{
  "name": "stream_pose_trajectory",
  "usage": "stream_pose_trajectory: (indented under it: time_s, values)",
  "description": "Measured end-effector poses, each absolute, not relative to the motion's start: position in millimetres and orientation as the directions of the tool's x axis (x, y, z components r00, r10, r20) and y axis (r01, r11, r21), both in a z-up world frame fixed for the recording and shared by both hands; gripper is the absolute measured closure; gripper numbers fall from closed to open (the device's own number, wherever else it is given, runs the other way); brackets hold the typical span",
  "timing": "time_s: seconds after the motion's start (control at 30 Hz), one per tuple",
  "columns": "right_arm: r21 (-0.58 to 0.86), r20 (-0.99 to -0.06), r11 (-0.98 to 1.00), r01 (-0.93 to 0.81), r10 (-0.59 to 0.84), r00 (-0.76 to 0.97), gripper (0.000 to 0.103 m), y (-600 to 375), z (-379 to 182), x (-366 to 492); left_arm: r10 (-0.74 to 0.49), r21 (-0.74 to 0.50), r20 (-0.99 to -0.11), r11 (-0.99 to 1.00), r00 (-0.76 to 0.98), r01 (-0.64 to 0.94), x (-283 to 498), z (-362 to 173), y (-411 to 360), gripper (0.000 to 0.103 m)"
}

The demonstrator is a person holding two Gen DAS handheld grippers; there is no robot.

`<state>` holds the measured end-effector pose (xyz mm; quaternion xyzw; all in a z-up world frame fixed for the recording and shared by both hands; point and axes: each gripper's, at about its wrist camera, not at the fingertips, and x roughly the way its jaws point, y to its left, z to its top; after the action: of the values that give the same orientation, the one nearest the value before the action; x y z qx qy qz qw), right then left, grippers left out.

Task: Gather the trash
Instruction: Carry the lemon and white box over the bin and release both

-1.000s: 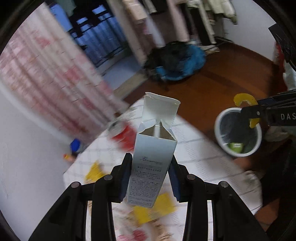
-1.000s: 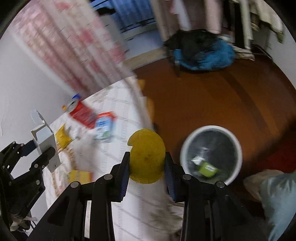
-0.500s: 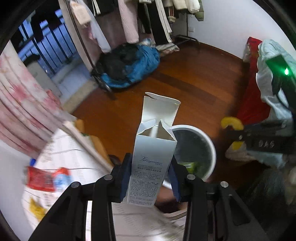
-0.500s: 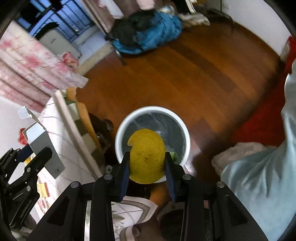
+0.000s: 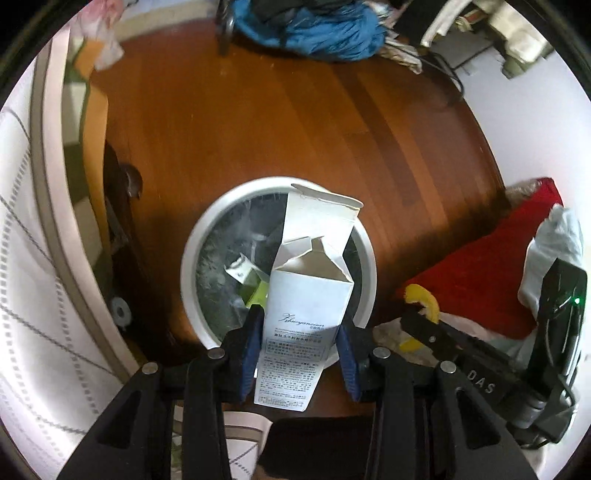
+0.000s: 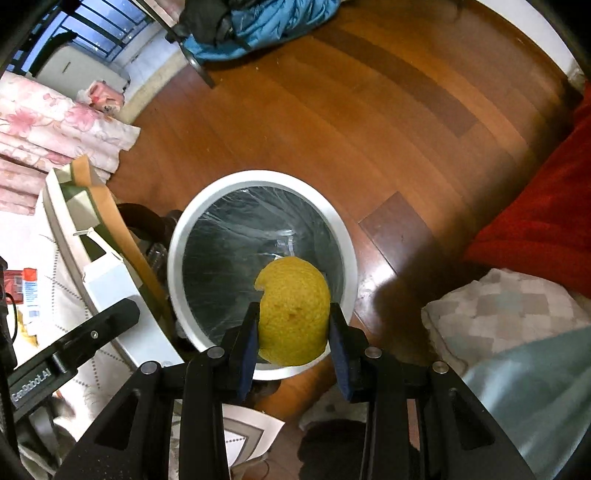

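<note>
My left gripper (image 5: 300, 350) is shut on a tall white carton (image 5: 306, 299) whose top flaps stand open; it hangs over the near side of a round white bin (image 5: 192, 258) lined with clear plastic. A green-and-white scrap (image 5: 248, 277) lies in the bin. My right gripper (image 6: 293, 345) is shut on a yellow fruit peel (image 6: 293, 312), held over the near rim of the same bin (image 6: 177, 236). The peel (image 5: 424, 301) and the right gripper show at the right of the left wrist view. The carton (image 6: 107, 277) and a left finger (image 6: 70, 347) show at the left of the right wrist view.
A table with a white checked cloth (image 5: 33, 302) stands left of the bin, with a red-and-white packet (image 6: 29, 291) on it. Wooden floor (image 6: 369, 122) surrounds the bin. A blue bundle (image 5: 314, 29) lies far off. A red cushion (image 5: 480, 266) and pale cloth (image 6: 509, 317) sit at the right.
Both grippers swung from the table to the floor bin and came closer above it. The bin now fills the middle of both views. The carton and the peel stay gripped.
</note>
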<state>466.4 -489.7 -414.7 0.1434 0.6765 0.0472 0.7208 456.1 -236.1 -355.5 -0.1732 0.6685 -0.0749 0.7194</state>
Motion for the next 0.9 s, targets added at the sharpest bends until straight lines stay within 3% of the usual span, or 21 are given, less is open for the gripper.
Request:
stream_pose_trajectory:
  time_s: [0.2,0.27,0.4,0.43,0.47,0.5,0.53,0.57,0.9]
  values:
    - [0.250,-0.967,0.963,0.104,0.244,0.067,0.066,-481.4,-434.7,481.2,-0.296,-0.305,-0.952,0.941,0.078,-0.149,460.6,-363.0,-236.7,0.063]
    - [0.250,-0.967,0.964,0.096,0.244,0.074,0.066,-478.1,-436.7,486.7,-0.285,-0.296,-0.954,0.942,0.090,-0.158,462.3,-362.0,-233.9,0.044]
    - [0.245,-0.967,0.966,0.087,0.238,0.088,0.064,-475.0,-437.9,497.0,-0.258,-0.273,-0.960,0.948,0.107,-0.164,467.7,-361.3,-235.0,0.035]
    - [0.245,-0.968,0.965,0.090,0.237,0.088,0.056,-474.8,-437.6,498.0,-0.242,-0.257,-0.964,0.953,0.112,-0.158,467.4,-360.0,-235.6,0.021]
    - [0.246,-0.967,0.965,0.093,0.237,0.092,0.037,-474.7,-436.1,498.4,-0.229,-0.245,-0.967,0.957,0.116,-0.154,467.0,-360.0,-234.7,0.007]
    - [0.239,-0.969,0.967,0.091,0.230,0.094,0.027,-474.2,-434.5,498.2,-0.216,-0.233,-0.969,0.961,0.121,-0.149,466.7,-359.8,-233.5,0.004]
    - [0.228,-0.971,0.970,0.090,0.219,0.097,0.014,-473.1,-433.9,497.8,-0.196,-0.213,-0.972,0.967,0.127,-0.140,464.9,-356.8,-234.2,0.004]
    - [0.213,-0.974,0.973,0.083,0.205,0.100,0.010,-472.3,-431.6,495.8,-0.179,-0.196,-0.975,0.971,0.132,-0.135,465.3,-357.3,-232.7,0.004]
    - [0.060,-0.994,0.997,0.052,0.055,0.097,0.007,-469.3,-415.7,468.6,-0.005,-0.024,-0.982,0.995,0.187,-0.101,441.8,-343.3,-226.6,0.004]
